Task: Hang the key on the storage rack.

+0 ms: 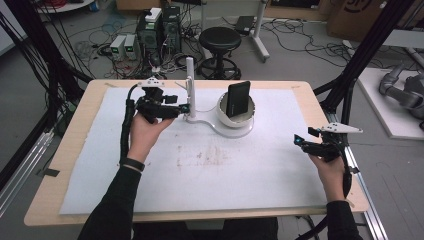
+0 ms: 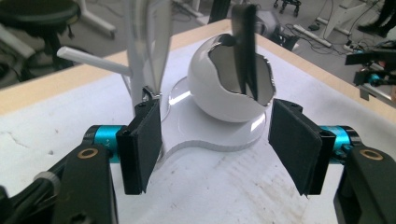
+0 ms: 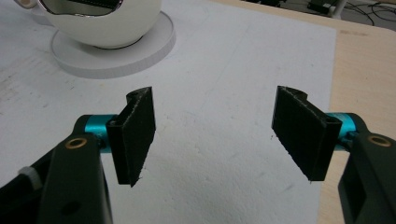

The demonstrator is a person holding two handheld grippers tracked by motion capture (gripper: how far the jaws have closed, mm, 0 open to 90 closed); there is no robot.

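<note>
The black slab point(image 1: 238, 98) stands upright in the white egg-shaped cup point(image 1: 235, 116), at about twelve o'clock on the white mat point(image 1: 200, 170), near the table's far edge. The left gripper point(image 1: 187, 107) sits at the cup's nine o'clock beside the white post point(image 1: 190, 85), jaws apart and empty. Judged step: closing in on the stand. It should come in level and avoid knocking the post. The right gripper point(image 1: 298, 140) waits at three o'clock, jaws wide, empty.
</note>
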